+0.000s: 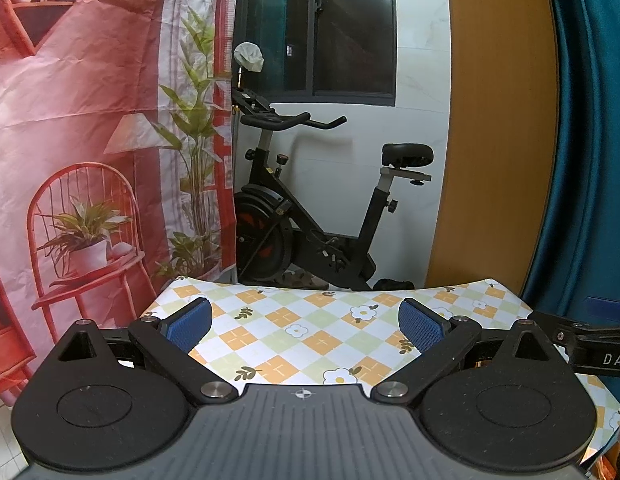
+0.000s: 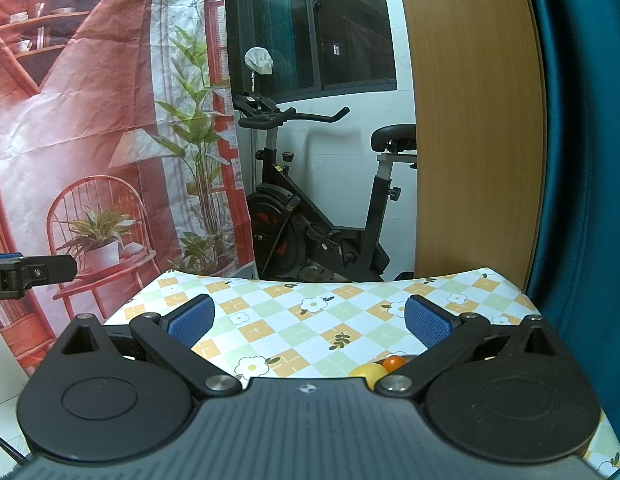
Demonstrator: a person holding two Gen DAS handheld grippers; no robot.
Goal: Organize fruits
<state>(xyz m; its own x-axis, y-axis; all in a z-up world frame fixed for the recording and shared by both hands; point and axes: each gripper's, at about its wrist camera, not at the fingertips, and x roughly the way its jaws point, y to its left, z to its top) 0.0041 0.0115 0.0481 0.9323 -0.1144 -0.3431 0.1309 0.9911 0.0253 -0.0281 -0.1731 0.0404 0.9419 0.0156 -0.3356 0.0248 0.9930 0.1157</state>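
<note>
A yellow fruit [image 2: 368,372] and a small orange fruit [image 2: 393,362] peek out just past my right gripper's body, low on the checkered flower tablecloth [image 2: 310,320]; most of each is hidden. My right gripper [image 2: 308,320] hovers above the table, open, nothing between its blue pads [image 2: 192,320]. My left gripper [image 1: 306,326] is also open and empty over the same tablecloth [image 1: 310,320]. No fruit shows in the left wrist view. The right gripper's arm [image 1: 590,340] pokes in at the right edge there; the left one [image 2: 26,274] shows at the left edge of the right wrist view.
Behind the table's far edge stands a black exercise bike [image 1: 310,216] against a white wall. A printed red backdrop [image 1: 90,140] hangs on the left. A wooden panel [image 1: 498,128] and a teal curtain [image 1: 590,120] rise on the right.
</note>
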